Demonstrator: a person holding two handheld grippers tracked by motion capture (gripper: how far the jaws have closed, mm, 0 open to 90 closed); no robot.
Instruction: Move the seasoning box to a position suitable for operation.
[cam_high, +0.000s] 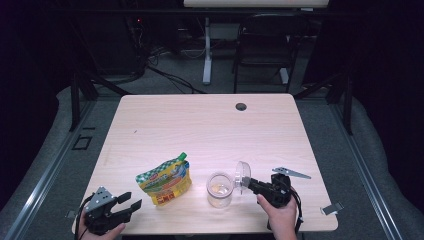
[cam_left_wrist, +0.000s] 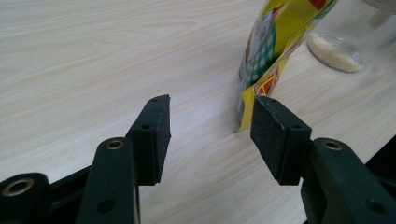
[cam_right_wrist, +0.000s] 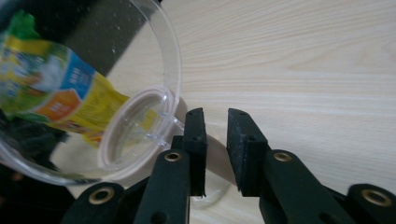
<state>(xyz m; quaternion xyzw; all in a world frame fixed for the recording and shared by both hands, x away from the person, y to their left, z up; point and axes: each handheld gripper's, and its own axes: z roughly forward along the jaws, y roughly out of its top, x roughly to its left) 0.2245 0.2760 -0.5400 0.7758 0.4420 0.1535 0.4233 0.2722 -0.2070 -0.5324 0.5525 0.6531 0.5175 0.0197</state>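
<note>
On the near table edge (cam_high: 150, 115): clear jar (cam_high: 219, 190) upright, pale grains inside, hinged lid (cam_high: 242, 175) raised beside the right gripper (cam_high: 246, 183), whose jaws stand parted, gripping nothing. Left gripper (cam_high: 131, 202) rests released near a yellow-green pouch (cam_high: 165, 182); pouch print illegible, top cropped in its view.

I see lots of bare counter (cam_high: 210, 125) at the far side, so a tool can pass there. Near me, the yellow pouch (cam_high: 165, 182) and the clear jar (cam_high: 219, 190) with its flipped-up lid (cam_high: 242, 175) stand in the way.
</note>
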